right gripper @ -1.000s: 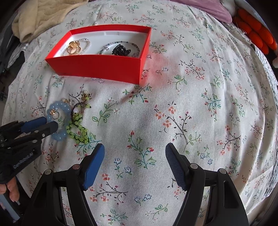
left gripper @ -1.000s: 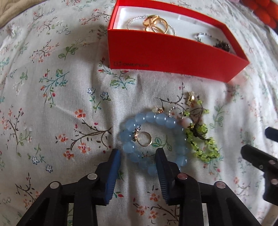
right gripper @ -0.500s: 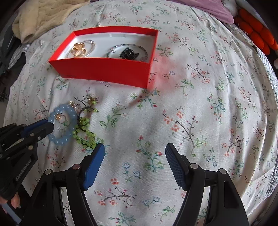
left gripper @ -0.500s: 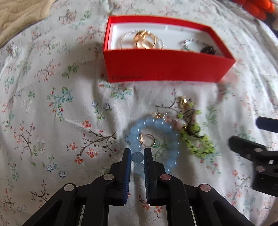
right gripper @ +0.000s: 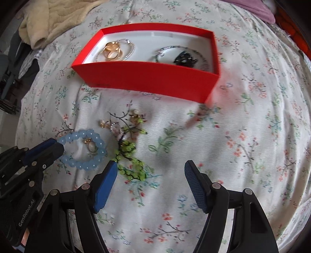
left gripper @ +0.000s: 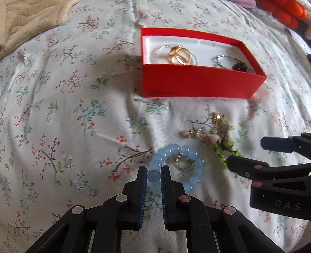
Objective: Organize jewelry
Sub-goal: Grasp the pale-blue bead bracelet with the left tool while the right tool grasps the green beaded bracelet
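The left hand-held gripper (left gripper: 153, 180), apart a second ago, now clamps the blue bead bracelet (left gripper: 177, 169) at lower centre, ready for the red box (left gripper: 202, 81), while the right hand-held gripper (right gripper: 150, 185) is closing, empty.

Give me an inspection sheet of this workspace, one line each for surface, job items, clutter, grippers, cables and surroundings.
Surface: floral bedsheet, soft and creased.
Job's things: blue bead bracelet on the sheet; small gold ring lying inside its loop; green bead piece and small gold charms beside it; red box open, holding gold bangles, a silver chain and a dark piece.
Clutter: nothing seen.
Grippers: left gripper shut on a bead of the blue bead bracelet; right gripper closing, nothing between its jaws, close to the green bead piece.
Cables: nothing seen.
Surroundings: beige blanket, purple cloth, something orange.
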Demonstrator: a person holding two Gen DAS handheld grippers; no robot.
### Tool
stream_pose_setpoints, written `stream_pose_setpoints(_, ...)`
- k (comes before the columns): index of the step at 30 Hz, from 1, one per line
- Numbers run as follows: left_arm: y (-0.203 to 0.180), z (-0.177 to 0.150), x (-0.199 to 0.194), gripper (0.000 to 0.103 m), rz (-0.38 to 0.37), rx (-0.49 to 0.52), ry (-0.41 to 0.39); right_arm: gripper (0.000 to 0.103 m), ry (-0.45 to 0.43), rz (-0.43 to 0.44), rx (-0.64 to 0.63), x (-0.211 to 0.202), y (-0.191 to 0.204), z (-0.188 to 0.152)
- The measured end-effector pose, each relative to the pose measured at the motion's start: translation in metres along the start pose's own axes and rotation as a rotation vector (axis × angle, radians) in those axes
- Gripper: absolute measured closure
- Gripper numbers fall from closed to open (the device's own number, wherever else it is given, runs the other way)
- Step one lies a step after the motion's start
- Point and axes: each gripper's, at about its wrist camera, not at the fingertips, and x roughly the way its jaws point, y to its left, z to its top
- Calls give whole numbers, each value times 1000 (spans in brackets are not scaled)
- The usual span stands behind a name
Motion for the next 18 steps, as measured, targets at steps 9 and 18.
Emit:
stream_pose_setpoints(9,12,-5,25,91,18,-4,54,58,3,-22,-68,16,21,4)
stream_pose_setpoints(18,4,-7,34,78,34,55,73,70,16,-17,-84,17,23,4)
